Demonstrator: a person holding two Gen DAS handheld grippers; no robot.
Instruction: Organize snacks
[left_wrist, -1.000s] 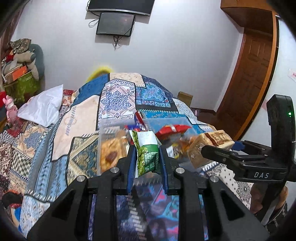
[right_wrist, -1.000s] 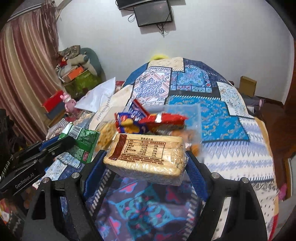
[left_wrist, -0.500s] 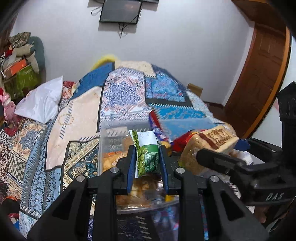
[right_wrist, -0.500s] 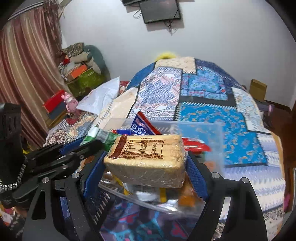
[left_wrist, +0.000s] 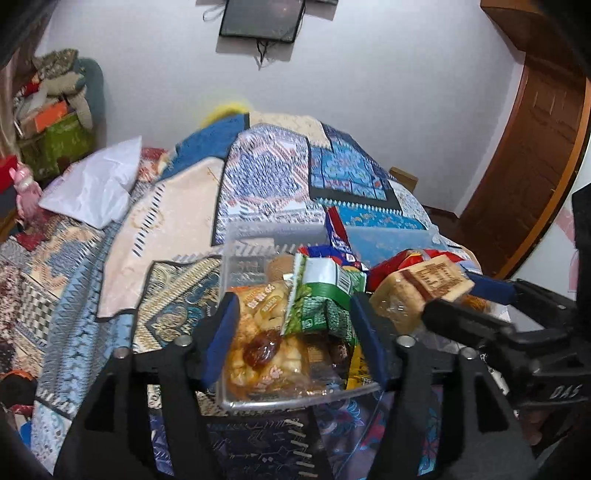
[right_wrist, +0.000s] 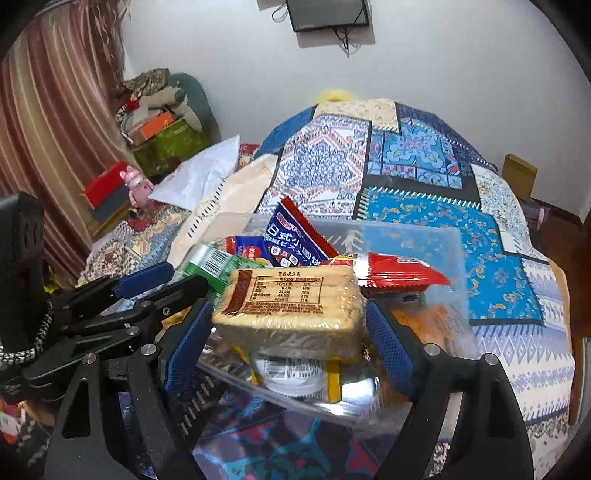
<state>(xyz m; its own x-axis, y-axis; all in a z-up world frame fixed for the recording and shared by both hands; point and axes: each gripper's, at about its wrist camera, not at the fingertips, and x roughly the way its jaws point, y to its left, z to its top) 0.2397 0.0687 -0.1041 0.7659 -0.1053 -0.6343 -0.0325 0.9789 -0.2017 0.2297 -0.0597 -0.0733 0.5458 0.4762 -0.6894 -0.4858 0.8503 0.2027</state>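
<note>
Clear, hard plastic forms the rectangular bin (left_wrist: 258, 243) on the patchwork quilted bed (left_wrist: 177, 221) in the left wrist view. The left claw (left_wrist: 293, 325) stands spread wide over the bin's near half, its blue ribbed pads clear of the crinkly green foil snack packet (left_wrist: 321, 295), which leans between them on a glossy bag of pale candies (left_wrist: 266, 347) inside the bin. At right, the right claw (left_wrist: 469, 306) grips a cellophane-wrapped tan wafer block (left_wrist: 421, 288).

From the right wrist view, the right claw (right_wrist: 291, 328) pinches the wafer block (right_wrist: 288, 306) by its short ends, just above the bin (right_wrist: 406, 236). Behind it lie a shiny red packet (right_wrist: 399, 273) and an upright blue packet (right_wrist: 291, 240). The left claw (right_wrist: 147, 291) sits at left, beside the green packet (right_wrist: 210, 262).
</note>
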